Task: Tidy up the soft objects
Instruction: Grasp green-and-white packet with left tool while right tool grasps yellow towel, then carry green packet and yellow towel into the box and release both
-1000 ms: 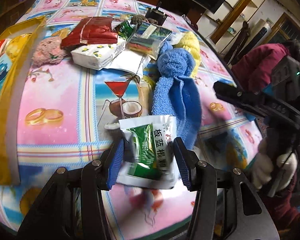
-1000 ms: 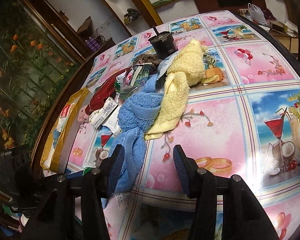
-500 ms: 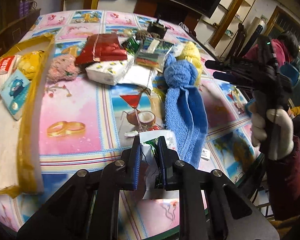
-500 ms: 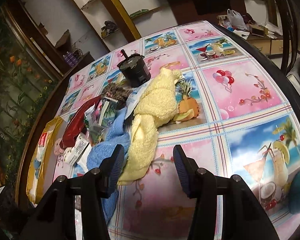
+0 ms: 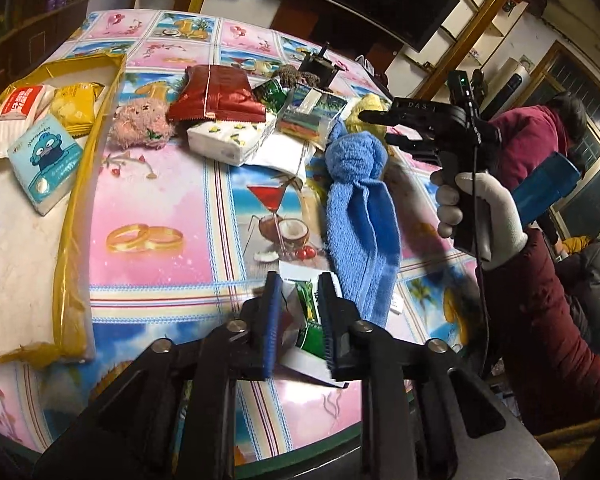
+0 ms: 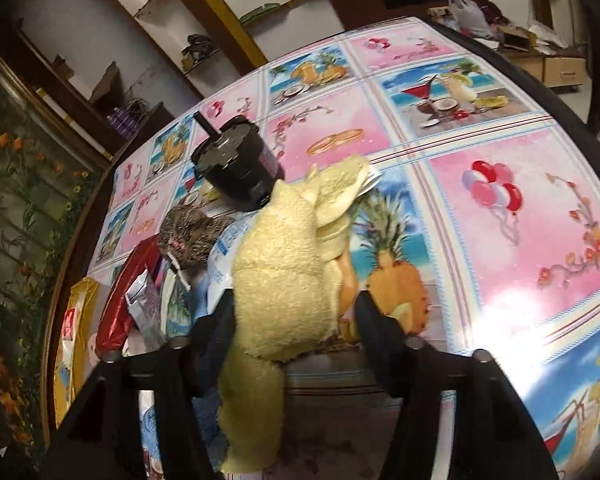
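My left gripper (image 5: pixel 298 320) is shut on a green and white packet (image 5: pixel 306 312), held just above the table's near edge. A blue towel (image 5: pixel 360 216) lies beside it on the right. A pink fuzzy item (image 5: pixel 140 128), a red packet (image 5: pixel 216 96) and a tissue pack (image 5: pixel 228 140) lie further back. My right gripper (image 6: pixel 292 308) is open, its fingers on either side of a yellow towel (image 6: pixel 288 264). It also shows in the left wrist view (image 5: pixel 380 128), over the far end of the blue towel.
A yellow-edged white tray (image 5: pixel 72 208) at the left holds tissue packs and a yellow packet. A black cup with a straw (image 6: pixel 236 164) stands behind the yellow towel. A brown fuzzy item (image 6: pixel 188 232) lies left of it. A seated person (image 5: pixel 540 140) is at the right.
My left gripper closed on the green and white packet and lifted it slightly. My right gripper moved forward across the table until its open fingers came around the yellow towel.
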`<action>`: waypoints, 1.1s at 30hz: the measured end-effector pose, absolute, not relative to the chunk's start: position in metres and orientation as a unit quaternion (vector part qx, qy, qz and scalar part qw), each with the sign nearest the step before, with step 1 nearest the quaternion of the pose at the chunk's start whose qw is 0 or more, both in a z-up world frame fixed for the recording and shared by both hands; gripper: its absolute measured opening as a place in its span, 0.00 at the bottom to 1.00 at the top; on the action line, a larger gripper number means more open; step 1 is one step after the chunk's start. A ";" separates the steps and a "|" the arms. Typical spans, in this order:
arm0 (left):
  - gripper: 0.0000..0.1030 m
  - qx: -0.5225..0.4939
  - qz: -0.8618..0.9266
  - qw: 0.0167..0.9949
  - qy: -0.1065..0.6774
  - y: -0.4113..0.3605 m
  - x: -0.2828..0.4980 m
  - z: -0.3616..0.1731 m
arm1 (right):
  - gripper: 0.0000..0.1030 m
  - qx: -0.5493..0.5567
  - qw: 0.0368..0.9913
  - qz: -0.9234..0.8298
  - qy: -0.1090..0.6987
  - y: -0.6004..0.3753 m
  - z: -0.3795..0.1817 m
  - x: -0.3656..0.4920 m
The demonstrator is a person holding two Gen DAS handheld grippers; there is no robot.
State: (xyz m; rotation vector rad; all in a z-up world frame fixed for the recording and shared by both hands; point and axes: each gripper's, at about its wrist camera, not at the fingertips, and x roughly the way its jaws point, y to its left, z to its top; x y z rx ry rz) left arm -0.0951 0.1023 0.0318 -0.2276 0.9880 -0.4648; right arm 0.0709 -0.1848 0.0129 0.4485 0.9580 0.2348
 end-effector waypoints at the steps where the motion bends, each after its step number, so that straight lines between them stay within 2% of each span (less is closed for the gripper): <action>1: 0.36 -0.103 -0.216 0.850 0.469 0.101 -0.096 0.031 | 0.41 0.213 0.856 0.116 0.457 -0.184 0.013 0.068; 3: 0.50 -0.090 -0.203 0.855 0.468 0.098 -0.097 0.028 | 0.39 0.197 0.861 0.115 0.454 -0.183 0.017 0.059; 8: 0.57 -0.061 -0.197 0.848 0.489 0.080 -0.095 0.015 | 0.39 0.184 0.871 0.095 0.445 -0.200 0.022 0.026; 10: 0.64 -0.051 -0.199 0.852 0.481 0.068 -0.096 0.014 | 0.39 0.184 0.872 0.093 0.443 -0.210 0.022 0.010; 12: 0.64 -0.032 -0.214 0.850 0.480 0.053 -0.098 0.013 | 0.39 0.191 0.872 0.094 0.441 -0.216 0.020 -0.001; 13: 0.54 -0.021 -0.214 0.853 0.475 0.048 -0.099 0.014 | 0.39 0.194 0.872 0.093 0.440 -0.219 0.020 -0.006; 15: 0.24 -0.002 -0.229 0.854 0.466 0.040 -0.104 0.013 | 0.39 0.193 0.877 0.085 0.432 -0.222 0.022 -0.017; 24: 0.17 -0.056 -0.262 0.859 0.437 0.061 -0.108 0.030 | 0.39 0.167 0.917 0.074 0.355 -0.212 0.072 -0.059; 33: 0.17 -0.160 -0.254 0.873 0.384 0.132 -0.107 0.071 | 0.39 0.144 0.934 0.141 0.293 -0.164 0.127 -0.081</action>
